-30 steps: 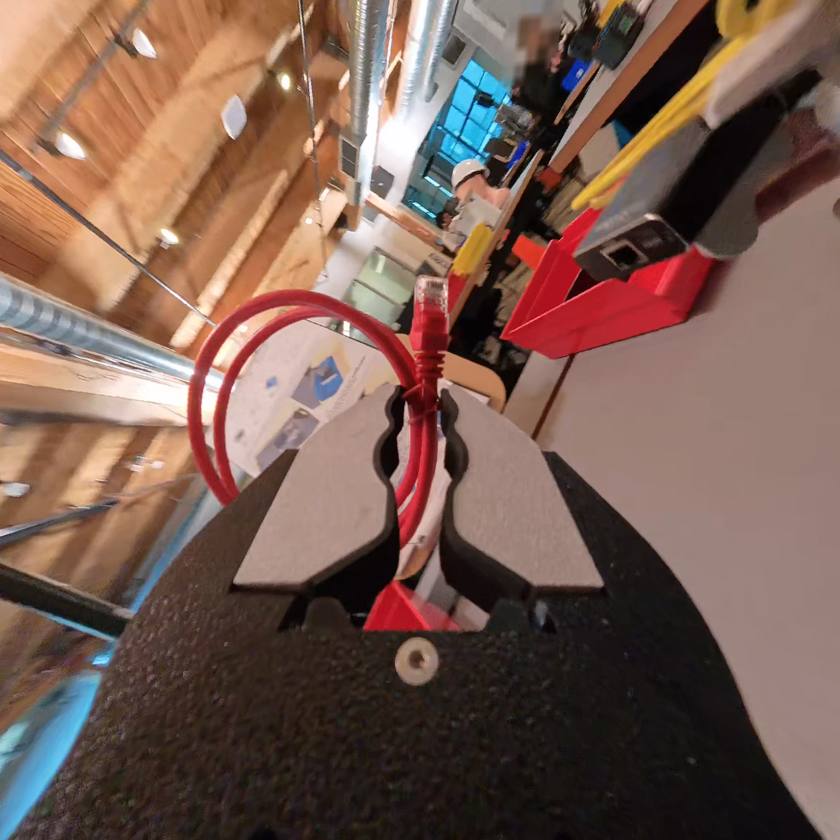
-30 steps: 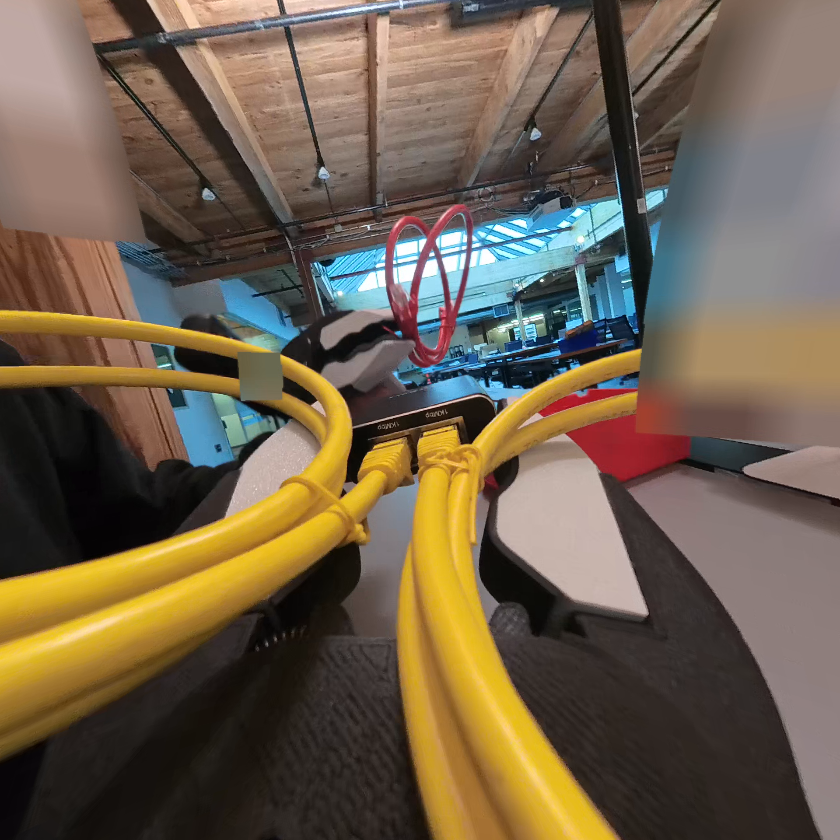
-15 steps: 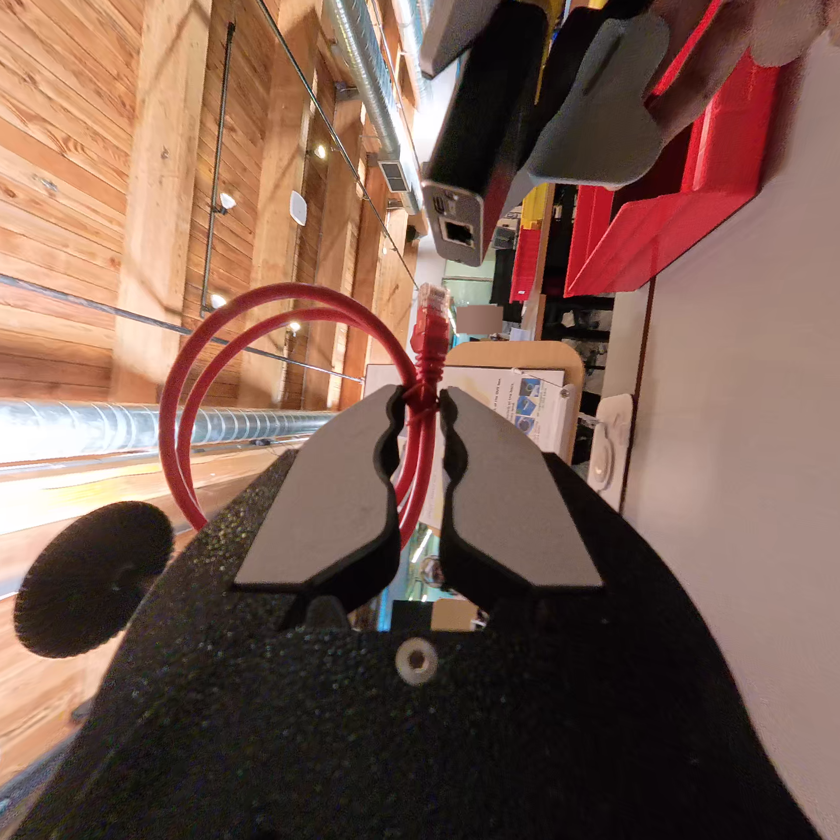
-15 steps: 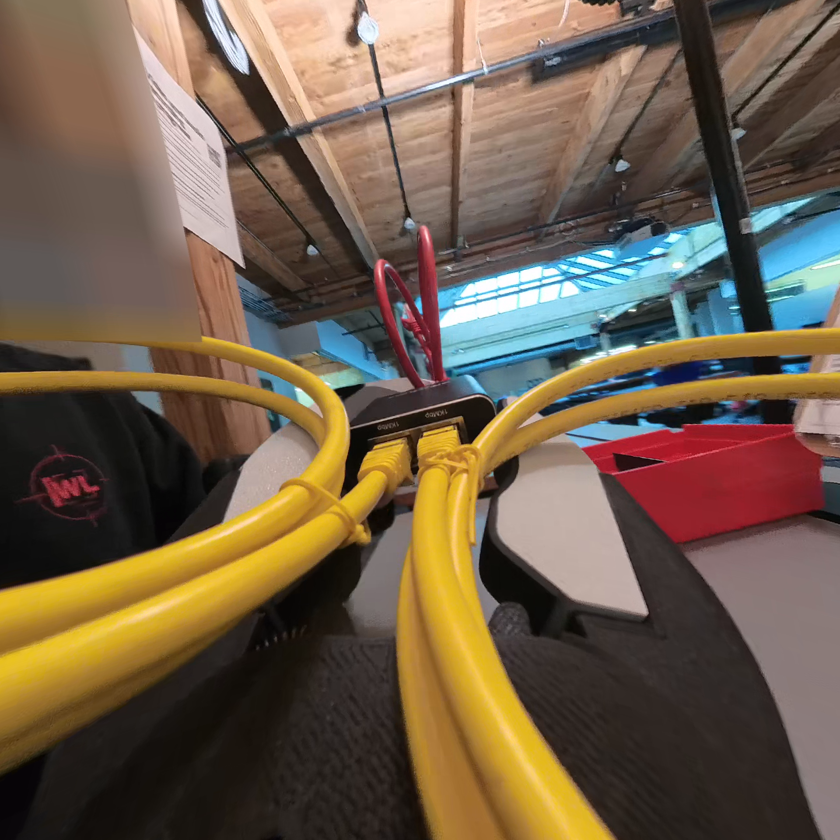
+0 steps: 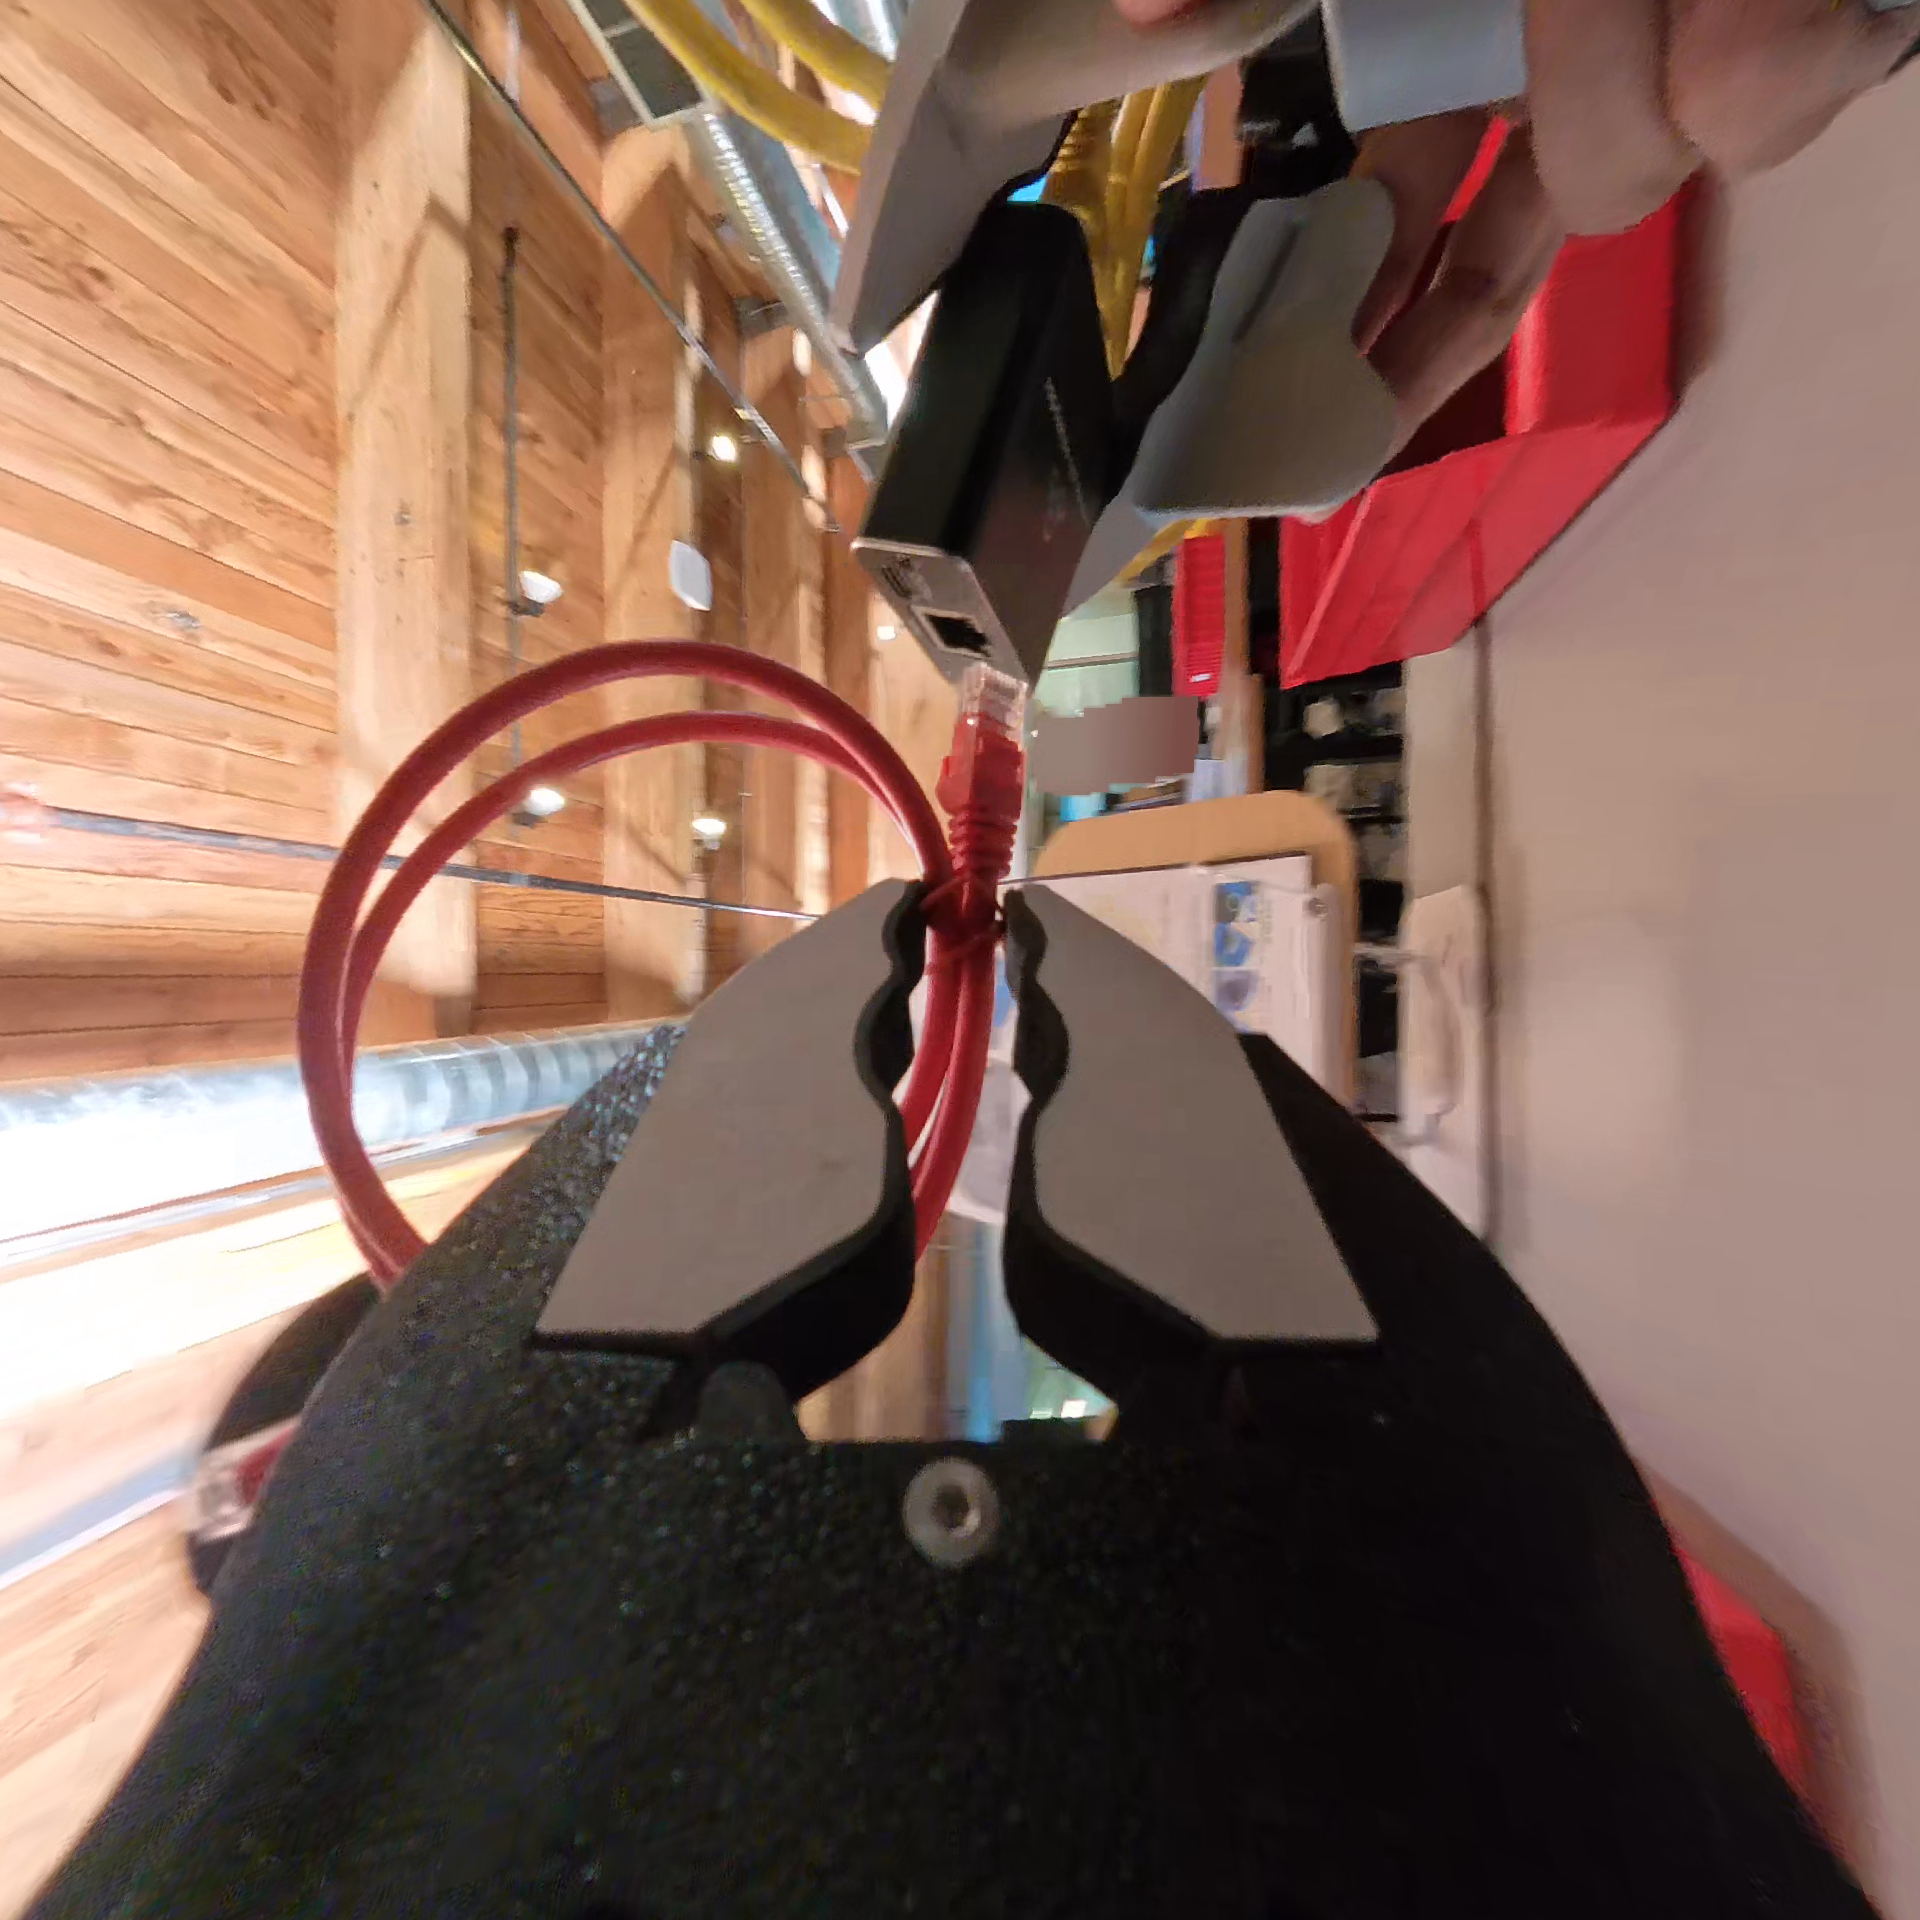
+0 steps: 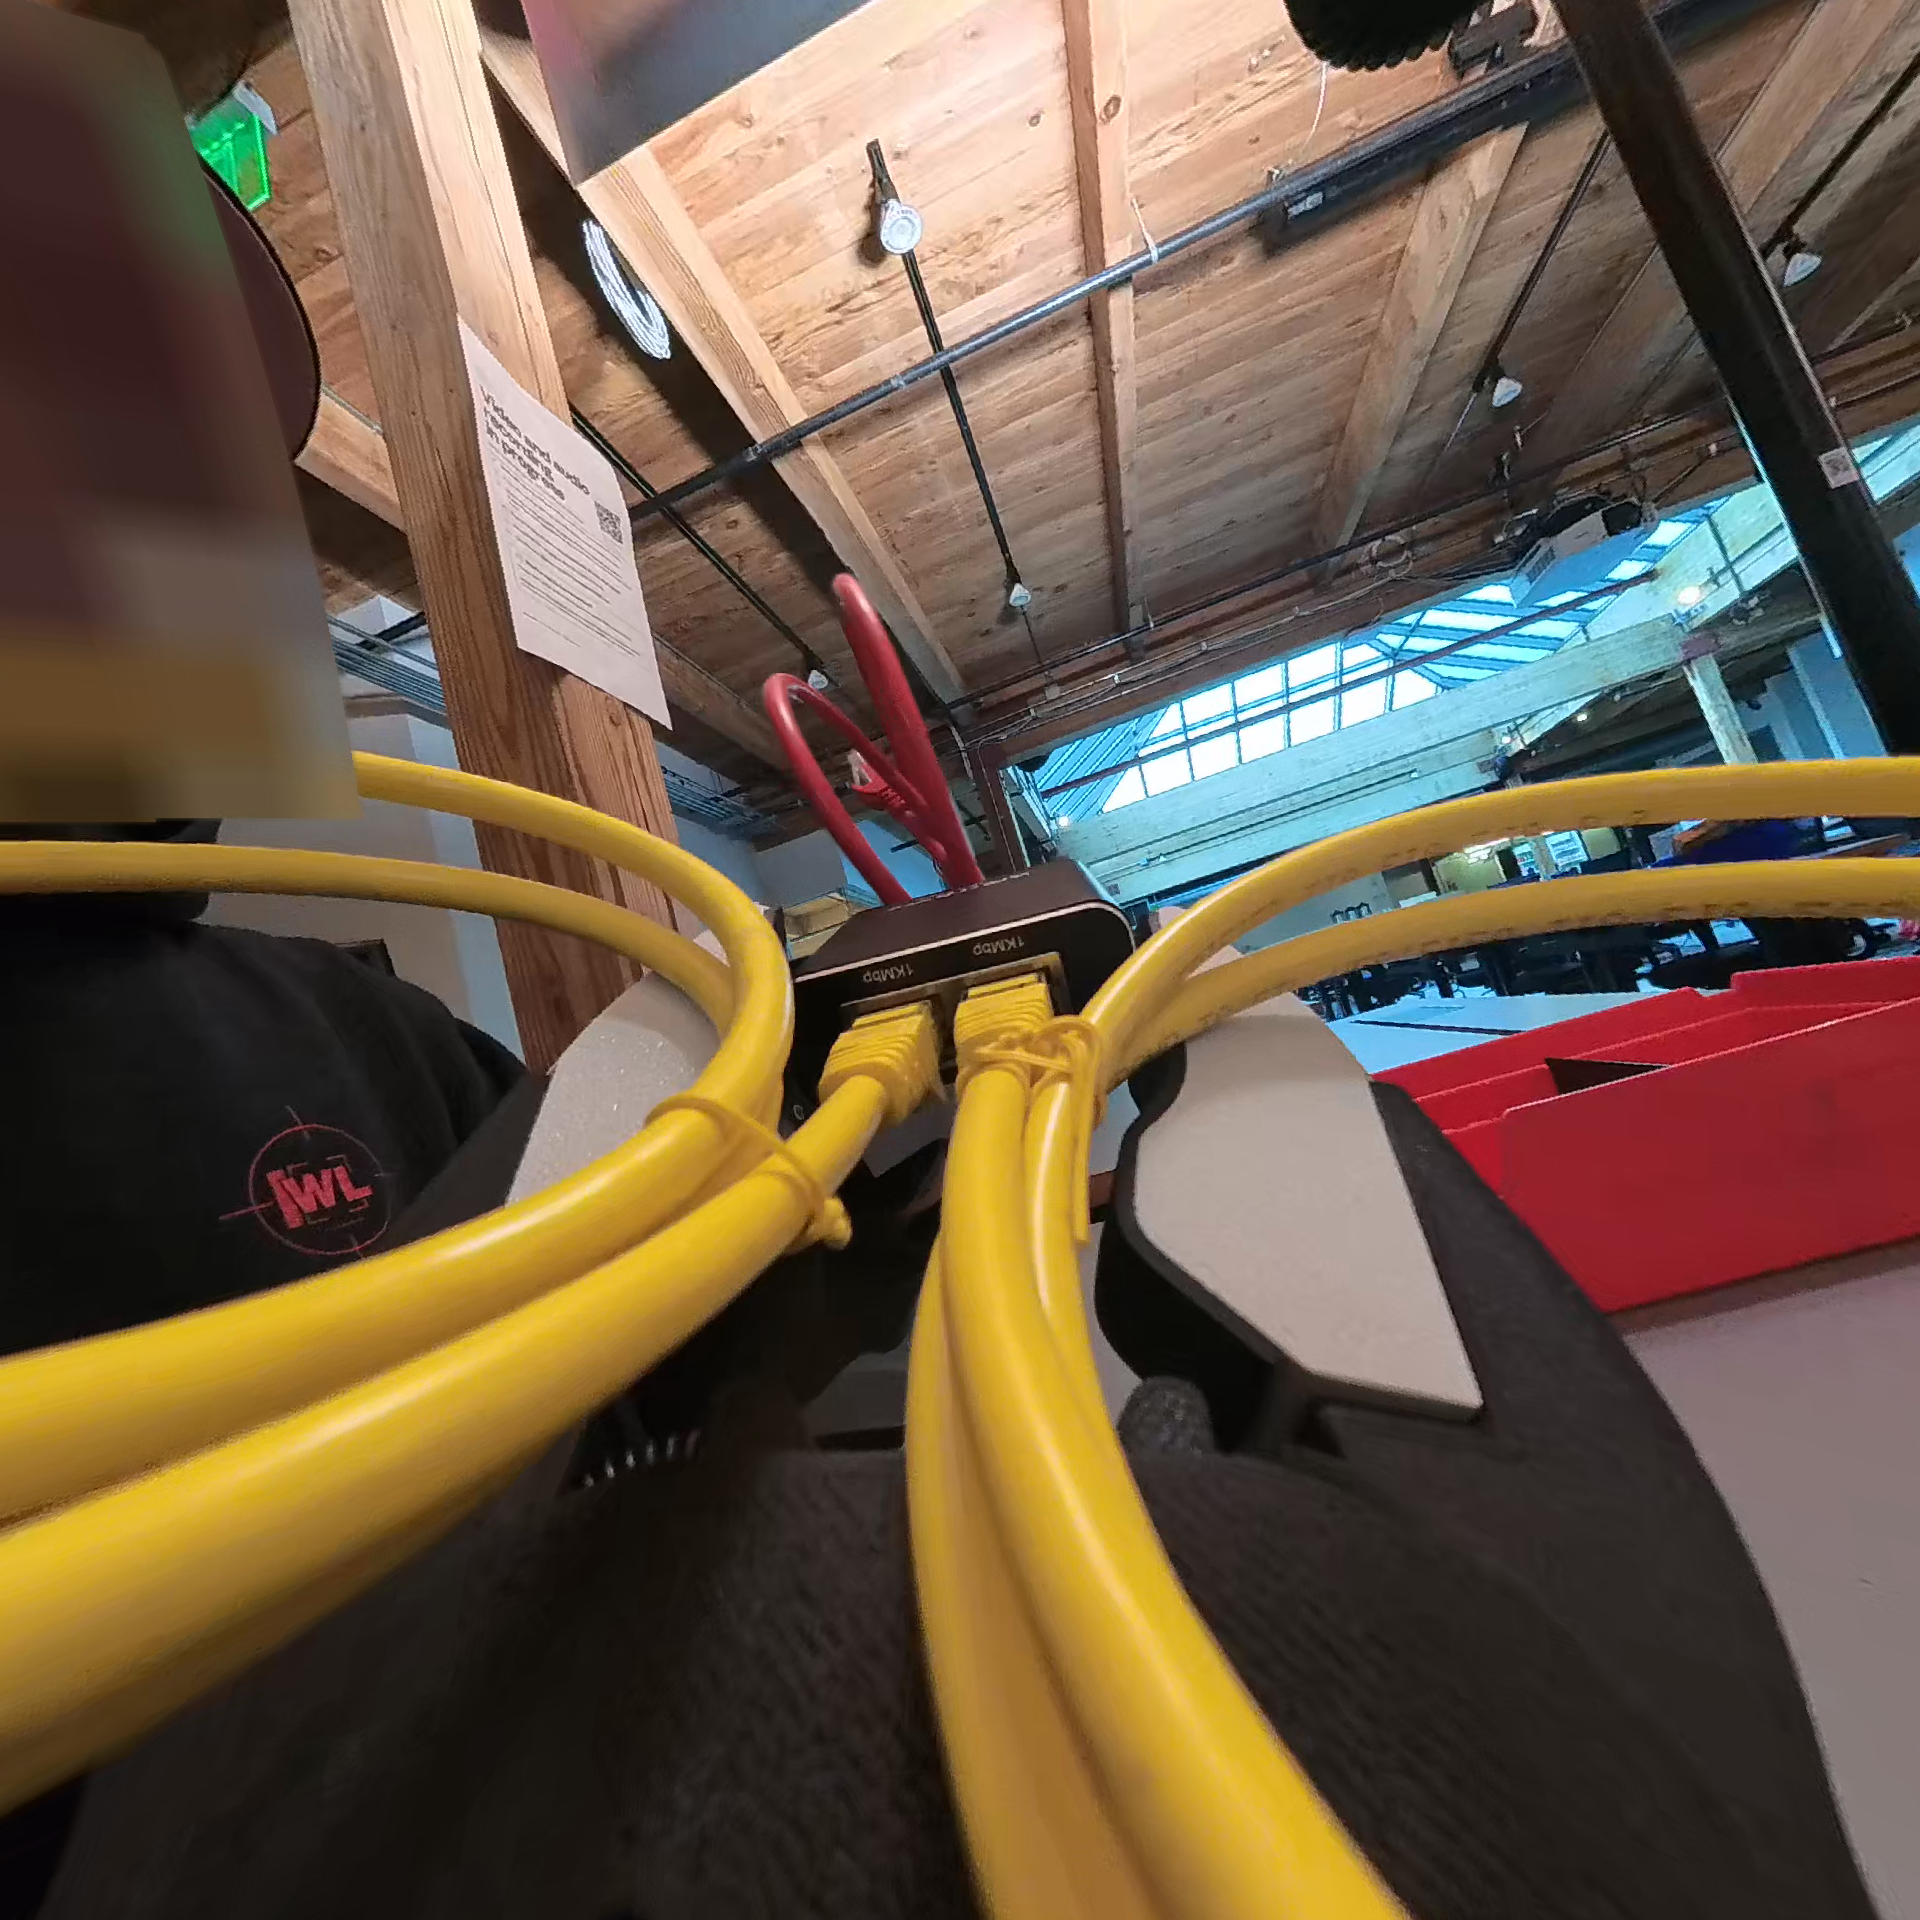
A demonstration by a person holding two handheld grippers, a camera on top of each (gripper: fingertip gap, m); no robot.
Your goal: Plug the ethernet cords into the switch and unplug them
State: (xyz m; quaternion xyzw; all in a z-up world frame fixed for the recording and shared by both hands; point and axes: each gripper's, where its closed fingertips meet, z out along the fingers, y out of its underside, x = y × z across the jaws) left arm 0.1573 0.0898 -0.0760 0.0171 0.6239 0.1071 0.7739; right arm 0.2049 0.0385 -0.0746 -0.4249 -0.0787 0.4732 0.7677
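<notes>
Your left gripper (image 5: 964, 914) is clamped on the red ethernet cord (image 5: 623, 707) just behind its plug (image 5: 985, 748), whose clear tip sits right at the open port of the black switch (image 5: 997, 416), not yet seated. Your right gripper (image 6: 956, 1049) holds that switch by its sides above the grey table (image 5: 1704, 935). Two yellow cords (image 6: 416, 1299) are plugged into its near face, with the red bin (image 6: 1714, 1132) beside it.

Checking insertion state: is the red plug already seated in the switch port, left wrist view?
No: the red plug sits just below the open port of the switch, its clear tip still outside it.
</notes>
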